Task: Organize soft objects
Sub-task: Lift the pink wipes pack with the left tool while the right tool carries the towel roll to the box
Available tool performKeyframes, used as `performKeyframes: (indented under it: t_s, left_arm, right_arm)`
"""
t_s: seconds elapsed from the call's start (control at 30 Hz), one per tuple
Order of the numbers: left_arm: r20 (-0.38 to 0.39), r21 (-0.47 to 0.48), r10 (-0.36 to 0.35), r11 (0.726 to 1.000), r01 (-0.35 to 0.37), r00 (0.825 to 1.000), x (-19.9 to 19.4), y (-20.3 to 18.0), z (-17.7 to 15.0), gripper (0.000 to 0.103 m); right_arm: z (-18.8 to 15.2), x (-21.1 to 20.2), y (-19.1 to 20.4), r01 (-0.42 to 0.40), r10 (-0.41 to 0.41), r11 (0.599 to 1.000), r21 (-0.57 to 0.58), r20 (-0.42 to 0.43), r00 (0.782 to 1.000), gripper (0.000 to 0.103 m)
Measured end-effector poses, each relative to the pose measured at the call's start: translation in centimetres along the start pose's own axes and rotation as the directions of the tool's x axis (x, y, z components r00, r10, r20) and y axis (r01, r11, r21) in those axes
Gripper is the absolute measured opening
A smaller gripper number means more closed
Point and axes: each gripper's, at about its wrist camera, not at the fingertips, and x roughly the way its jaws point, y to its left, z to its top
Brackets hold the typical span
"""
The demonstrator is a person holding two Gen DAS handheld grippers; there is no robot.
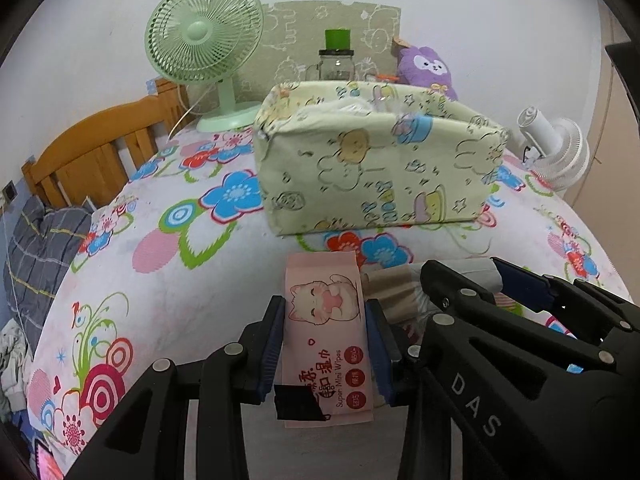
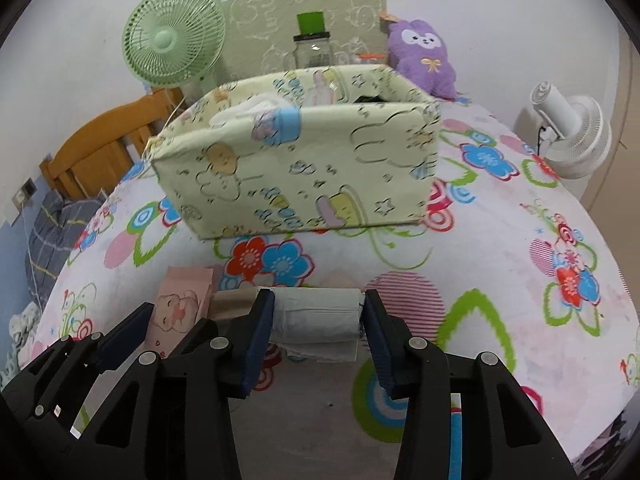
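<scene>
My left gripper (image 1: pixel 325 344) is clamped on the pink wipes pack (image 1: pixel 325 344); my right gripper (image 2: pixel 318 326) is closed on the grey tissue roll (image 2: pixel 316 314); both are short of the fabric bin (image 2: pixel 296 168); risk: the roll's loose layers may slip from the pads in transit.

Fabric box (image 2: pixel 296 168) contents mostly hidden behind its front wall

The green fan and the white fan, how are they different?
The green fan stands upright on its base at the bed's far left; the white fan sits at the far right, head tilted upward. The green fan's grille faces the cameras, while the white fan shows its back. Both stand on the floral bedspread.
</scene>
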Motion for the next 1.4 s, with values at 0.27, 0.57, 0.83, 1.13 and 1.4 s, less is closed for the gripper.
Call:
performKeyframes:
  t_s: [0.27, 0.57, 0.83, 1.13, 1.4]
  left_arm:
    - [0.033, 0.006, -0.009, 1.000, 0.008, 0.999, -1.2, -1.1, 1.2, 0.040]
    - [0.075, 0.006, -0.014, 1.000, 0.013, 0.997, -3.0, -2.0, 2.4, 0.040]
    - [0.122, 0.003, -0.018, 1.000, 0.018, 0.992, -5.1, -2.4, 3.4, 0.040]
    - [0.163, 0.002, -0.011, 1.000, 0.010, 0.987, -7.3, -2.8, 4.4, 0.040]
    - [0.217, 0.010, -0.001, 1.000, -0.001, 0.976, -9.7, -3.2, 5.4, 0.040]
  right_arm:
    - [1.0, -1.6, -1.1, 0.009, -0.009, 1.000, 0.014, 0.038, 0.999, 0.048]
    - [2.1, -4.2, -1.8, 0.007, -0.008, 1.000, 0.017, 0.091, 0.996, 0.048]
    - [2.9, -6.6, -2.0, 0.014, -0.015, 1.000, 0.015, 0.137, 0.990, 0.048]
    - [3.8, -9.3, -2.2, 0.012, -0.015, 1.000, 0.018, 0.189, 0.982, 0.048]
    - [4.6, -11.7, -2.5, 0.013, -0.018, 1.000, 0.024, 0.241, 0.970, 0.048]
